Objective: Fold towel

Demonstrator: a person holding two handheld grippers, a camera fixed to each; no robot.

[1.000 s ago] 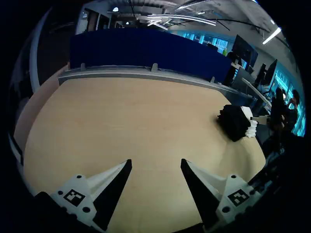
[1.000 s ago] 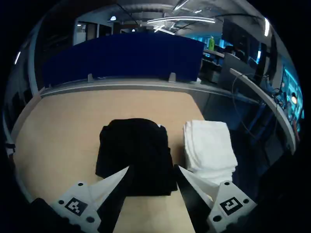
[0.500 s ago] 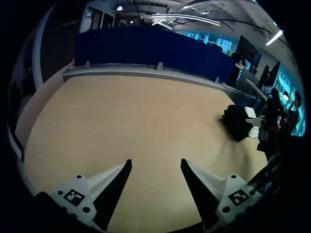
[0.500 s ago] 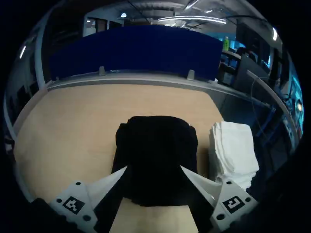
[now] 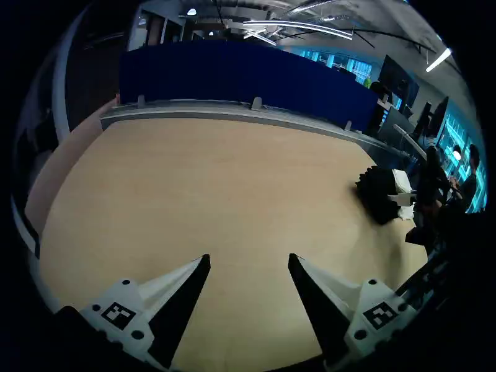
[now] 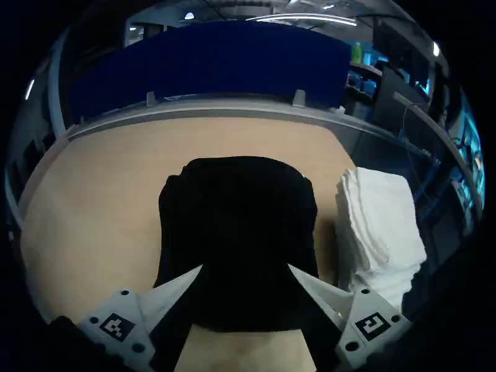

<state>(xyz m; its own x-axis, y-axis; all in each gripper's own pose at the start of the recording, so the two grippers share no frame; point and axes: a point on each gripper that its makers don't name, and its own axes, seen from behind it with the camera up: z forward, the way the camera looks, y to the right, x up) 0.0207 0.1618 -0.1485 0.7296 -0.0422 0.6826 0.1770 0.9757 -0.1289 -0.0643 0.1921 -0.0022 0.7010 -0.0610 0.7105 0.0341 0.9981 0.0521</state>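
Right gripper (image 6: 246, 279) hangs with jaws spread wide over the near edge of the folded black towel (image 6: 239, 217) — neither finger visibly pressing it. A white towel stack (image 6: 378, 229) lies just beside it, by the table's (image 6: 93, 204) right-hand edge. The left gripper (image 5: 248, 279) is likewise spread apart above bare pale wood with free room all round — the black towel is far to its right. Square black-and-white markers (image 6: 113, 323) sit on the fingers. A blue partition (image 5: 248, 74) backs the desk.
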